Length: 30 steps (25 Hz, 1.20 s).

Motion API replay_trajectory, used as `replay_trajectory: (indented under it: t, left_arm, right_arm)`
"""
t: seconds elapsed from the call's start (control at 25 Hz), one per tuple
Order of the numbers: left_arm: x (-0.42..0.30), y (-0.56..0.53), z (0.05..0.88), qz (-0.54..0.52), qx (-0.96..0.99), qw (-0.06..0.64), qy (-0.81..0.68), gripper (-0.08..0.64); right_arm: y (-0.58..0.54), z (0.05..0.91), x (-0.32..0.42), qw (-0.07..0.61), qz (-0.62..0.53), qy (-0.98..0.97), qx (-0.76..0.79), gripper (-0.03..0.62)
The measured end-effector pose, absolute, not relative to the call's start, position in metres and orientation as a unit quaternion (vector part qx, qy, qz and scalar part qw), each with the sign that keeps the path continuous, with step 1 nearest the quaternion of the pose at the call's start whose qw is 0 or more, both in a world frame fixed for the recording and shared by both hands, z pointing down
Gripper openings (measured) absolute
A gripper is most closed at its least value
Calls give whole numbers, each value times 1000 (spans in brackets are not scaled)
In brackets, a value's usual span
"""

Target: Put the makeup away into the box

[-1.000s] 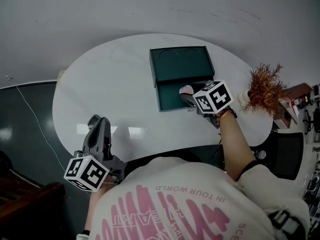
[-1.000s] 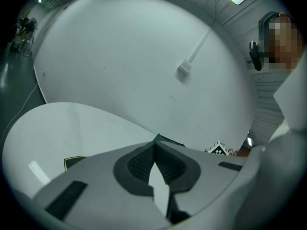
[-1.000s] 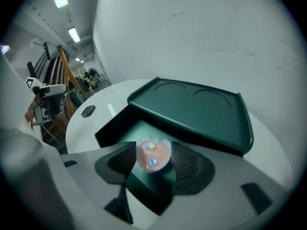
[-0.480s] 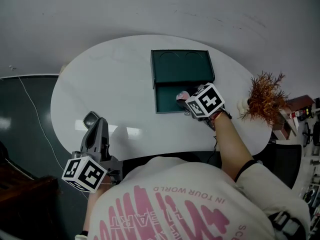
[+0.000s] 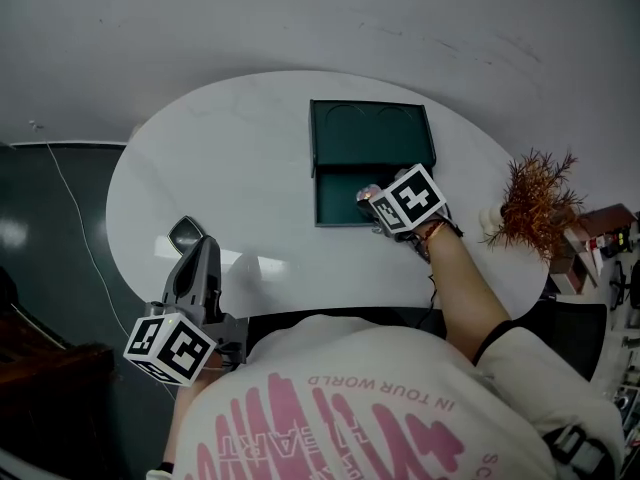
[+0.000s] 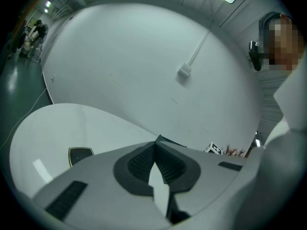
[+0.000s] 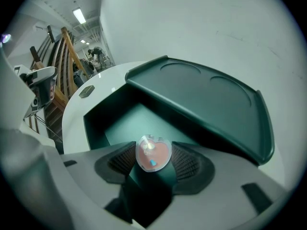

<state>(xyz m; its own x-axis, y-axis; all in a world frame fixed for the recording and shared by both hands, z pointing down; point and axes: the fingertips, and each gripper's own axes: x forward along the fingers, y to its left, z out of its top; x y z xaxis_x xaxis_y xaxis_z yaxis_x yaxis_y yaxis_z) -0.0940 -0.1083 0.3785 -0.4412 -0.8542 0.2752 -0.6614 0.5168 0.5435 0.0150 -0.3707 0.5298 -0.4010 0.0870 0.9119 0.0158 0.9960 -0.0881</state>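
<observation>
A dark green box (image 5: 372, 136) stands on the white oval table (image 5: 240, 158), and its drawer (image 5: 338, 196) is pulled out toward me. My right gripper (image 5: 372, 200) points steeply down over the drawer's right part, shut on a pink heart-shaped makeup compact (image 7: 153, 154). In the right gripper view the compact sits between the pads (image 7: 184, 163), above the green drawer floor (image 7: 129, 121). My left gripper (image 5: 203, 250) hovers at the table's front left, shut and empty. A small dark compact (image 5: 186, 234) lies on the table just beyond it, and the left gripper view also shows this compact (image 6: 80, 154).
A dried reddish-brown plant (image 5: 535, 203) stands at the table's right edge, close to my right forearm. Dark floor with a thin cable (image 5: 70, 218) lies left of the table. The box top (image 7: 206, 104) has two round recesses.
My right gripper has sunk toward the drawer and shifted a little left, still holding the heart compact. The left gripper has stayed in place.
</observation>
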Motion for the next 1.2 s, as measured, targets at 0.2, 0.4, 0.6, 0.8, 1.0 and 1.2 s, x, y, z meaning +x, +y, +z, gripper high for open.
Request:
replay_trajectory:
  t: [0.2,0.4,0.6,0.8,1.0,1.2]
  left_arm:
    - [-97,-98,373,-180,450,260,-835,3]
    - [-99,-85,371,-182,449,264,-834,2]
    - [-112,-67,367,-183,456,267,-829,2]
    - [-125,-37,365,-171,466,277,-823,2]
    - [-142,-10,368,-170,461,284,-824,2]
    - [-153,2,367,-168,468,280,-821,2]
  right_arm:
    - [-372,531,15,549,28,-835,-26,238]
    - [-371,531,16,551,28,-834,-21,239]
    - [-371,532,15,554,30,-832,-10,240]
    - [-371,534,15,572,26,-820,13,242]
    - [-371,534,14,579,37,-814,36,242]
    - [-373,518,16,552,50,-829,67,291]
